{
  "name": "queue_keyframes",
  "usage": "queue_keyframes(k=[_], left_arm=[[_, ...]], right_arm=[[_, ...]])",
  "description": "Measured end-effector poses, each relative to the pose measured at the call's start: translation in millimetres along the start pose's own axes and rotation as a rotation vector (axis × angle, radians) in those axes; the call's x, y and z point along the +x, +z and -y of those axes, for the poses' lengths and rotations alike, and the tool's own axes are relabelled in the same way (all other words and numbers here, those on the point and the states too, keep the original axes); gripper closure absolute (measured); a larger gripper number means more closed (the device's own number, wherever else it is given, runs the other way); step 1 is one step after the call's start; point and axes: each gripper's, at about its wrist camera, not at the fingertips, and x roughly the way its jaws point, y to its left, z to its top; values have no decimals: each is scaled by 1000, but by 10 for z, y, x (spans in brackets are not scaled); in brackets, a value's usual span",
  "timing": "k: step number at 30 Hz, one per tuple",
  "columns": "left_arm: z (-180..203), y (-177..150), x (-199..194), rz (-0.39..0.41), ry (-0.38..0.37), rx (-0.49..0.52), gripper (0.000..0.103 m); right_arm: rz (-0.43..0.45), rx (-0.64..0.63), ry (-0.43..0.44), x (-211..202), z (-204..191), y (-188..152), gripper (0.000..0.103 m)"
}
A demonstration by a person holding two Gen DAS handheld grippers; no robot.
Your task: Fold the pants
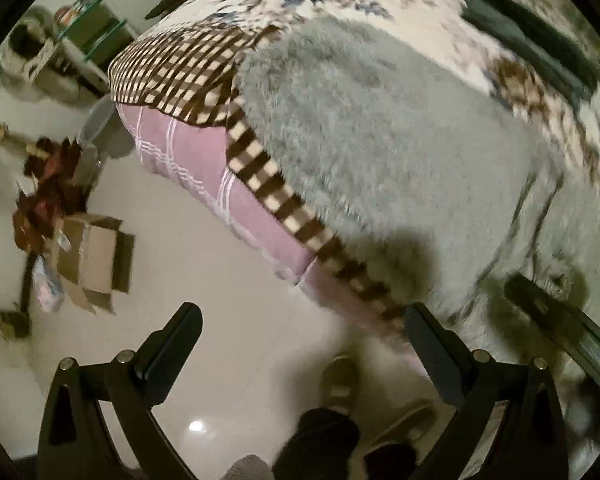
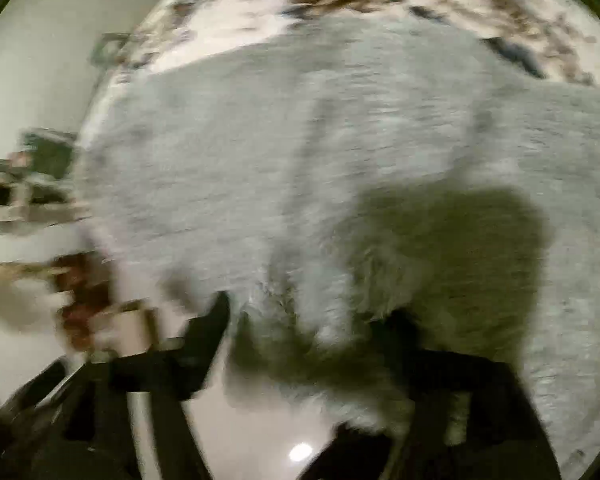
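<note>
Grey fleece pants (image 1: 380,152) lie spread flat on the bed (image 1: 440,8), reaching to its near edge over the checked blanket (image 1: 172,76). Left gripper (image 1: 304,332) points steeply down past the bed edge toward the floor (image 1: 204,264); its 2 fingers (image 1: 180,336) spread wide, nothing between them. Right gripper (image 2: 304,320) tilts down over the pants at the bed edge; view badly blurred. Its fingers (image 2: 208,332) stand apart, fleece hem bunched in the gap, pads not seen pressing it. A slippered foot (image 1: 338,380) stands on the floor below. Cardboard box (image 1: 94,256) lies well left of the bed
</note>
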Motion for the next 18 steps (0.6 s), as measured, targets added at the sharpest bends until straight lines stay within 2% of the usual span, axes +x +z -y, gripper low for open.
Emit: queue_keyframes(k=[2,3,7,10,12,13,16,17,18], left_arm=[[65,87,-65,5,-45,-14,0],[174,158,-108,10,-90,-8,0],[702,385,-158,16,-178,76,0],[1319,526,-39,-1,-220,184,0],[1652,551,150,-76,-197,265,0],[1822,522,296,-153,-196,308,0],[1883,352,417,-241,-234,308,3],[1855,283,435,-248,-242,305,23],[1819,218,455,-249,-244,301,75]], right_arm=[[37,73,76,-309,201,-3,19],[80,124,74,-527,383,-10,17],[169,294,-48,-1052,1163,-70,14],[179,411,-121,-1202,1757,-48,14],[183,455,-145,-1251,2031,11,14],[183,468,-151,-1275,2147,46,14],[175,480,-125,-1297,2228,5,14],[176,474,-114,-1306,2207,-5,14],[169,461,-111,-1299,2153,-28,14]])
